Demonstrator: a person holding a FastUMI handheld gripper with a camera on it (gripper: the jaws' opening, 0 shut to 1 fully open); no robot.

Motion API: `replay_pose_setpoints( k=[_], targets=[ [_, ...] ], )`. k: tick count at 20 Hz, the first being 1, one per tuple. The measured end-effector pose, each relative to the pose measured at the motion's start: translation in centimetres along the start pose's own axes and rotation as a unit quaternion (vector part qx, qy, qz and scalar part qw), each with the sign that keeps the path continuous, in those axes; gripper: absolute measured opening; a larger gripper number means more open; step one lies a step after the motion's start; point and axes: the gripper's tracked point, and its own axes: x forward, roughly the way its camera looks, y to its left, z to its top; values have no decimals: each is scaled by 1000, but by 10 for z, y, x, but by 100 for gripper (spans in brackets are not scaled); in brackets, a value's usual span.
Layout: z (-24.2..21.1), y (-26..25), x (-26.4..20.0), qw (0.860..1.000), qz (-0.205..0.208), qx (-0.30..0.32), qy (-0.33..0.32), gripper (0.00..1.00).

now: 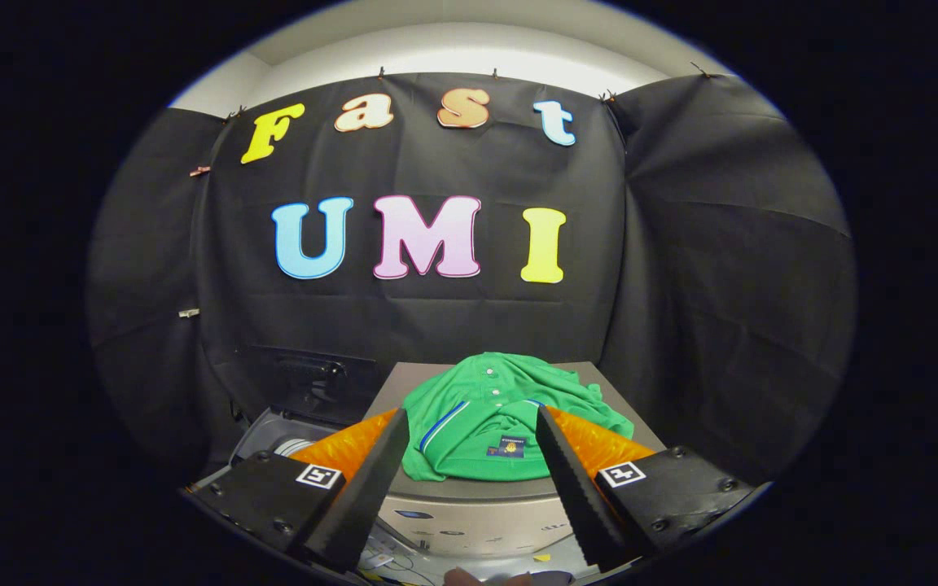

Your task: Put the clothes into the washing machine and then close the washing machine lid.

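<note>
The crumpled green knit polo shirt (501, 415), trimmed with a blue-and-white collar stripe, small buttons and a dark label near its hem, lies bunched on the flat grey lid of the silver washing machine (469, 509); the gripper (469, 443) hangs just short of it with its serrated fingers (575, 488) spread wide and released, nothing between them; soft fabric folds contrast with the smooth rounded metal front; creased black cloth (705, 268) walls the booth behind.
</note>
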Motion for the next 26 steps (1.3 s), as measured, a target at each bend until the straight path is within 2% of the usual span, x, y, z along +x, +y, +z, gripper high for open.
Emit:
replay_pose_setpoints(
  k=[5, 11, 16, 18, 19, 20, 21, 23, 25, 26],
  targets=[
    [-10, -7, 61, 997, 5, -7, 71, 99],
    [-21, -10, 135, 993, 10, -10, 117, 99],
    [-55, -27, 173, 985, -29, -27, 167, 99],
    [-85, -29, 180, 977, -32, -31, 210, 99],
    [-84, -24, 180, 976, -19, -19, 216, 99],
    [-85, -25, 180, 978, -19, 8, 205, 96],
    [-86, -23, 178, 974, -28, 28, 222, 92],
    [-87, -27, 181, 973, -34, 16, 229, 86],
    [-89, -23, 174, 972, -32, 3, 233, 46],
    [-91, -24, 167, 971, -34, 3, 236, 46]
  ],
)
